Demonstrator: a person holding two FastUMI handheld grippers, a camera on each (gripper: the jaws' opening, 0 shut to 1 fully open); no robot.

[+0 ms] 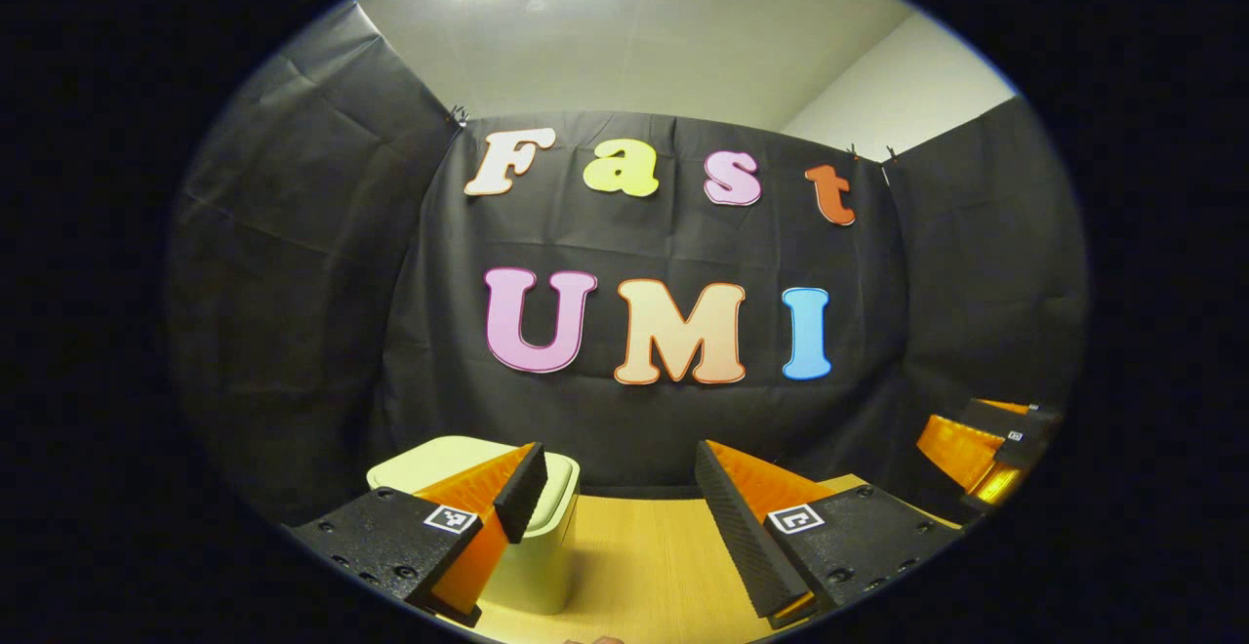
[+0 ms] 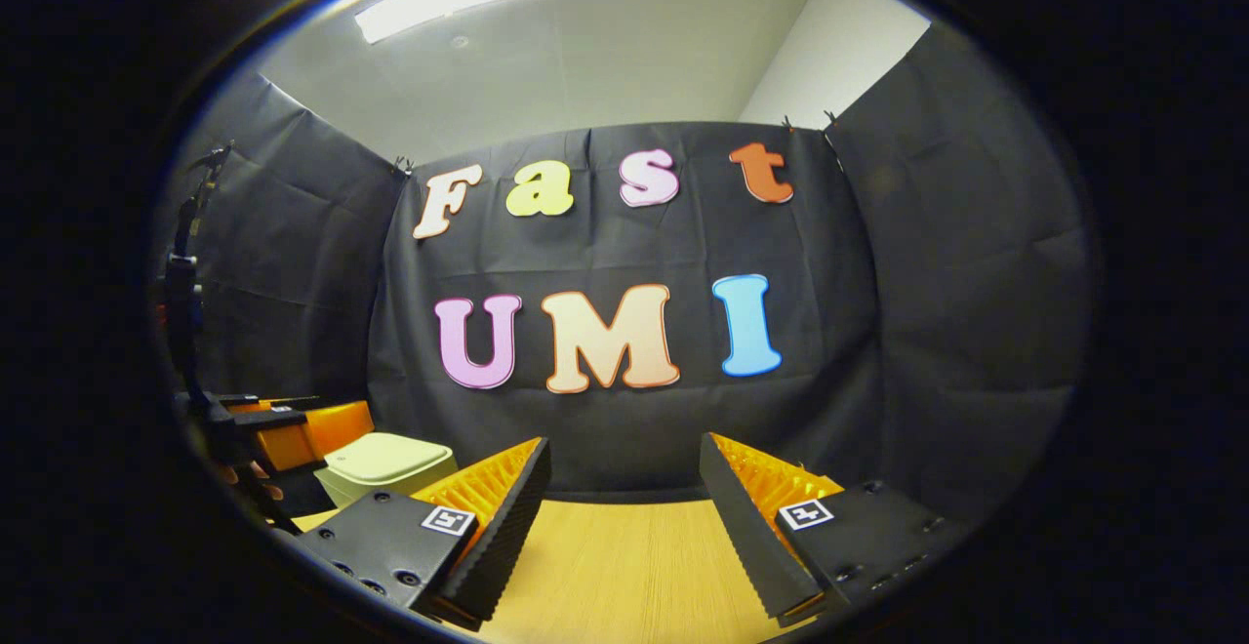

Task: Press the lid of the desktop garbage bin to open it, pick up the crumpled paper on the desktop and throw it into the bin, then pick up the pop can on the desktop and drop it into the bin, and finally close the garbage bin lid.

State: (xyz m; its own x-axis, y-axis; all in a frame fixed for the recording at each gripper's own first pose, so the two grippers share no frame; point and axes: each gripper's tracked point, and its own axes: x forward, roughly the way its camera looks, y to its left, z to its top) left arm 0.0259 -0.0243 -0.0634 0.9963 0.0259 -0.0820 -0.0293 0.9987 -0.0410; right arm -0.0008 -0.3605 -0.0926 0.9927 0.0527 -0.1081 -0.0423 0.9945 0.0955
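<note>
Left gripper (image 1: 620, 488) spread, empty, bin (image 1: 532, 537) at lower left, lid down. Right gripper (image 2: 624, 488) spread too. Should press the lid squarely from above.

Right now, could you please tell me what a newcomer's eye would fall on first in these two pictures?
A pale bin with its lid down stands on the wooden table, just behind the open left gripper in the left gripper view. In the right gripper view the open right gripper hangs over bare tabletop, with the bin off to its left. A black cloth wall closes the booth behind.
</note>
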